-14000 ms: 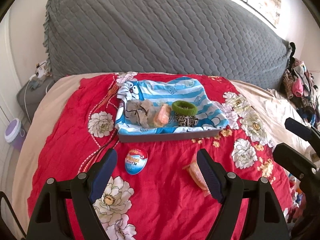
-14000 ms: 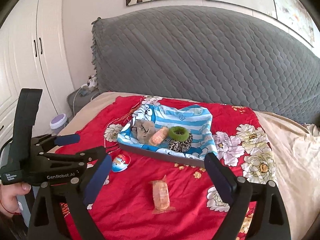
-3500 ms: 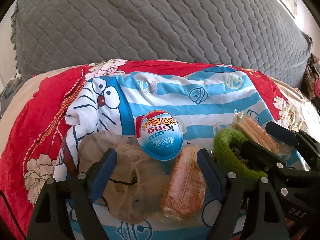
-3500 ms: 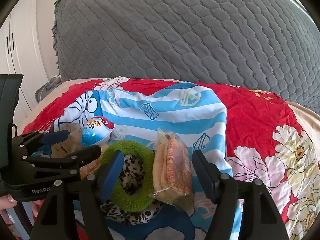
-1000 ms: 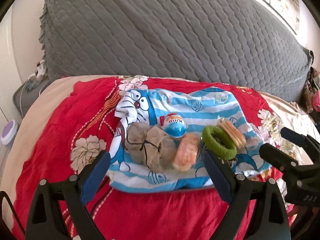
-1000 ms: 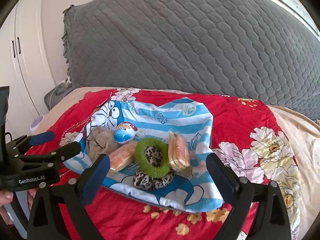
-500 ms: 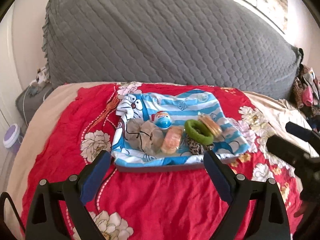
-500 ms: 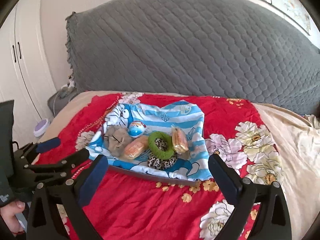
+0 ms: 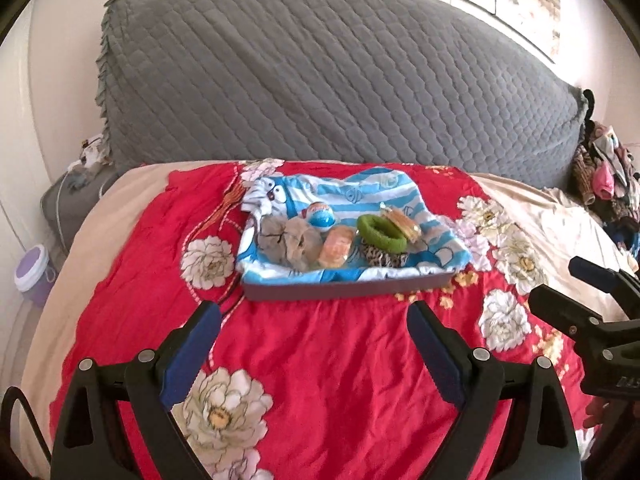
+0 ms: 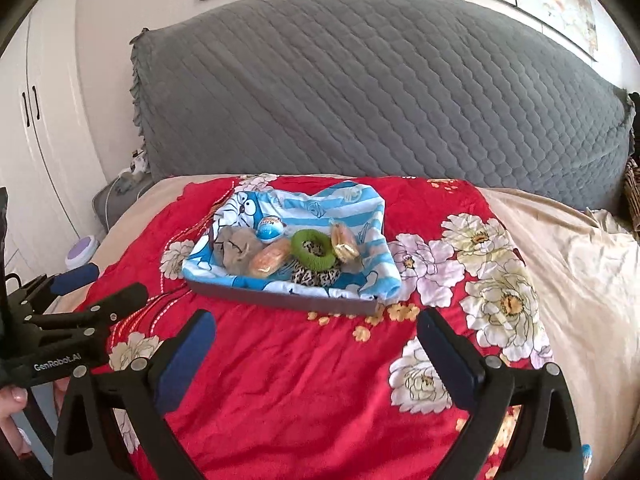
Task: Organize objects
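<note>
Two grippers, left (image 9: pixel 312 344) and right (image 10: pixel 314 354), hung spread and empty short of the tray (image 9: pixel 344 290), where egg (image 9: pixel 320 215), snacks (image 9: pixel 337 246) and scrunchies (image 9: pixel 380 233) lay; the sorting looked finished, so a clean retreat seemed best.

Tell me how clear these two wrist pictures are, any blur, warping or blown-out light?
Left wrist view: strong fisheye bends the grey headboard, dark corners, tray items slightly soft, wall at upper right washed out by daylight. Right wrist view: same barrel warp, a bit sharper on the green ring and egg toy; no hard glare, soft shadows.
</note>
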Demonstrator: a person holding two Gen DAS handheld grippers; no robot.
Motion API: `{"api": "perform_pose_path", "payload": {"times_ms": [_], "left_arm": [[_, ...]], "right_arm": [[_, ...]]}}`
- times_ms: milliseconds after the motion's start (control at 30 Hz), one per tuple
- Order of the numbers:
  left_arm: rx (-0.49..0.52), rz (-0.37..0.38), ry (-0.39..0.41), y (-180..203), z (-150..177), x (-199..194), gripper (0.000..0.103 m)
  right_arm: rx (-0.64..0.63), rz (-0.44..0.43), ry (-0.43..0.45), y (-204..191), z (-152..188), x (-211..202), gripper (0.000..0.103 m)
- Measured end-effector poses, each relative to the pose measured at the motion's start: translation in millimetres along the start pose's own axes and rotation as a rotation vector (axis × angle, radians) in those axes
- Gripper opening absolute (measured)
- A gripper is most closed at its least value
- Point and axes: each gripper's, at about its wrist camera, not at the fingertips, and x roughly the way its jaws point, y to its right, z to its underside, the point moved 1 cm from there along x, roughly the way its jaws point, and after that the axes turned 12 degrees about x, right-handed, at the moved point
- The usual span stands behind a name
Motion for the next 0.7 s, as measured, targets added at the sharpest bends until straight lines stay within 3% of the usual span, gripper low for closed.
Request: {"api": "perform_pose_path", "payload": {"times_ms": [467, 600, 700], "left_arm": [[-0.044, 0.004, -0.016, -2.2, 48.7, -1.2, 0.095], [-0.098, -0.003, -0.02, -10.0, 60.6, 9.3, 0.095], [-0.097, -0.037, -0.026, -12.0, 68.4, 16.5, 0.095]], "right_arm": [[-0.008, -0.009, 0.032, -6.2, 49.6, -5.0, 0.101], [-0.022, 0.036, 0.069, -3.6, 63.5, 4.8, 0.102], [-0.013, 0.054, 0.046, 2.2, 75.0, 17.4, 0.102]]}}
